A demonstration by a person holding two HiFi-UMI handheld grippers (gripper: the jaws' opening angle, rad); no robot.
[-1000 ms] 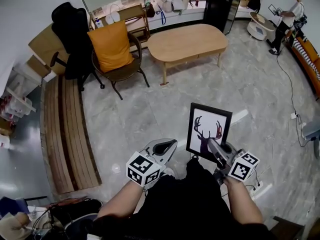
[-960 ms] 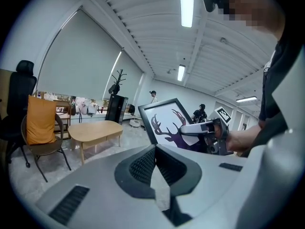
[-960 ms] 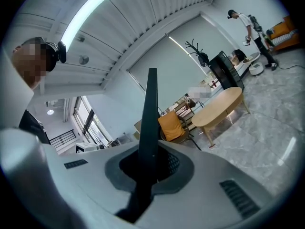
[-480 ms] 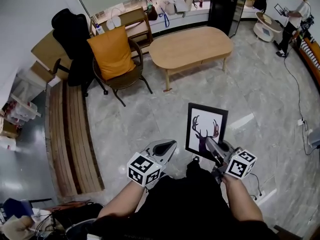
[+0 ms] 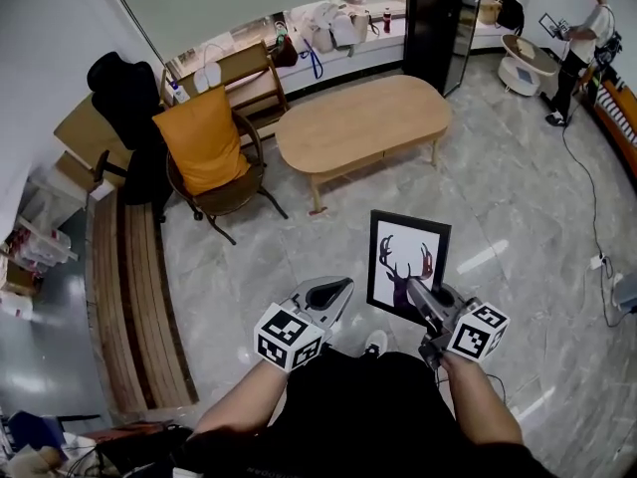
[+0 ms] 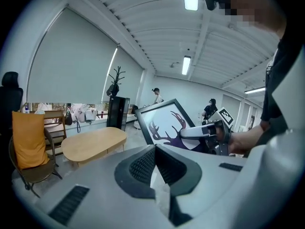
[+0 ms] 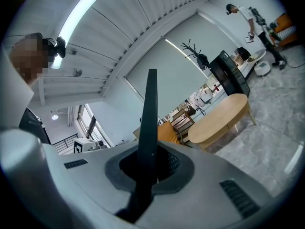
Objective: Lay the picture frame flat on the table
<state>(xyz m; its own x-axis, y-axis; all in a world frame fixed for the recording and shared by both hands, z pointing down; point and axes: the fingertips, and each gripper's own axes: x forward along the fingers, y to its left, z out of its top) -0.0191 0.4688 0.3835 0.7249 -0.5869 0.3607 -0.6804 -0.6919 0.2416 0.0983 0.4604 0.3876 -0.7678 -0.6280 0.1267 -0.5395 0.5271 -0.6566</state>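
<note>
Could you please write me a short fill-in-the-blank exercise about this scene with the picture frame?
The right gripper holds the picture frame ____, not flat.
The left gripper holds ____.
The chair beside the wooden table carries an ____ cushion.
Missing words: upright; nothing; orange.

Ahead and to the left of the left gripper (image 5: 331,291) stood a wicker chair (image 5: 234,195) with an orange cushion (image 5: 201,139). Far ahead of the right gripper (image 5: 418,295) were a black cabinet (image 5: 436,23) and a person (image 5: 582,43).
</note>
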